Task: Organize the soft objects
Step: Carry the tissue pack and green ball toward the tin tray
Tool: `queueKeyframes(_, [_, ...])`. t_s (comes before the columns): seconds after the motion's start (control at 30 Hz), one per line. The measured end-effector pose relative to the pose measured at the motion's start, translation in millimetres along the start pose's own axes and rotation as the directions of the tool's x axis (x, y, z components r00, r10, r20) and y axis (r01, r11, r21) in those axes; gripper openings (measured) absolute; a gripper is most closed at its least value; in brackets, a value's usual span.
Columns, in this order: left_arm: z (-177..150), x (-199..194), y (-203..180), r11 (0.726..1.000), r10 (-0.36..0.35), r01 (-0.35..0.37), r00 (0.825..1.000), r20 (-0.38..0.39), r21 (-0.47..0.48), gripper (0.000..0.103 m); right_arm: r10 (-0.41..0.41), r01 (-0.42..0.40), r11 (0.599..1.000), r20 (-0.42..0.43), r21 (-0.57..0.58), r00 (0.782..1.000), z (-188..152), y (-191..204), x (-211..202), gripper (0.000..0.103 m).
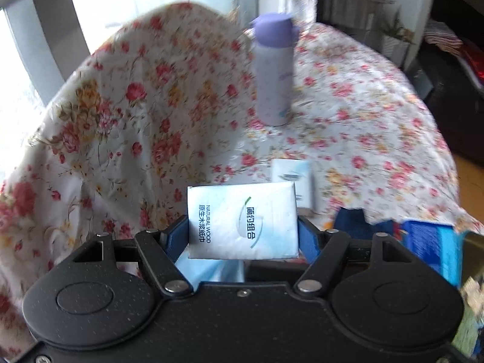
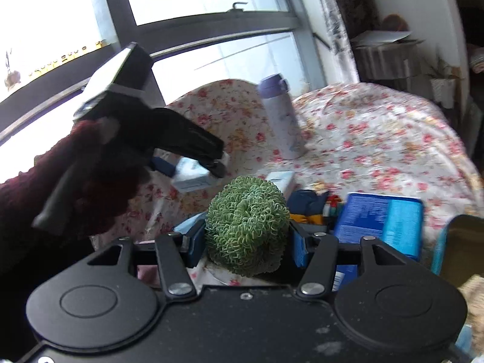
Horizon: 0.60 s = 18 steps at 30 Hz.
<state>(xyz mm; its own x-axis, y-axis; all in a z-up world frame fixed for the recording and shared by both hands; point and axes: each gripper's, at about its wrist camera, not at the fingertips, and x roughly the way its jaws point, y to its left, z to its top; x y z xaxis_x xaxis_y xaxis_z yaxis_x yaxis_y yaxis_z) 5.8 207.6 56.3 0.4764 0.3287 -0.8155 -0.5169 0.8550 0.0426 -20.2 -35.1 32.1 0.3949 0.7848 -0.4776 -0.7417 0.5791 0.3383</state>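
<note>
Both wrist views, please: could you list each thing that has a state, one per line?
Left gripper: shut on the white tissue pack, held off the table.
Right gripper: shut on the green curly scrubber ball.
Purple-capped white bottle: upright, cap on.
Second white tissue pack: lying on the floral tablecloth.
Blue rectangular tin: lying flat.

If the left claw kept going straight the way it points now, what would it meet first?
Probably the second tissue pack lying on the floral cloth, just beyond the tissue pack that the left claw grips; depth is unclear.
</note>
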Motion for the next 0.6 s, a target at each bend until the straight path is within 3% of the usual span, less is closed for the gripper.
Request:
queueKeyframes(0.13, [-14, -25, -29, 0.998, -0.052, 0.051, 0.999, 0.015, 0.046, 0.068, -0.087, 0.086, 0.995, 0.032, 0.051, 0.996, -6, -12, -37, 0.055])
queueKeyframes(0.27, [-28, -46, -66, 0.986, -0.128, 0.125, 0.992, 0.018, 0.113, 0.068, -0.224, 0.214, 0.964, 0.053, 0.161, 0.973, -15, -36, -78, 0.055])
queueKeyframes(0.4, [-36, -70, -106, 0.961, -0.212, 0.205, 0.977, 0.017, 0.187, 0.068, -0.388, 0.360, 0.895, 0.060, 0.265, 0.920, -19, -64, -118, 0.055])
queueKeyframes(0.6, [-41, -101, -153, 0.910, -0.329, 0.312, 0.944, 0.018, 0.272, 0.068, -0.601, 0.525, 0.749, 0.081, 0.403, 0.795, -21, -104, -159, 0.055])
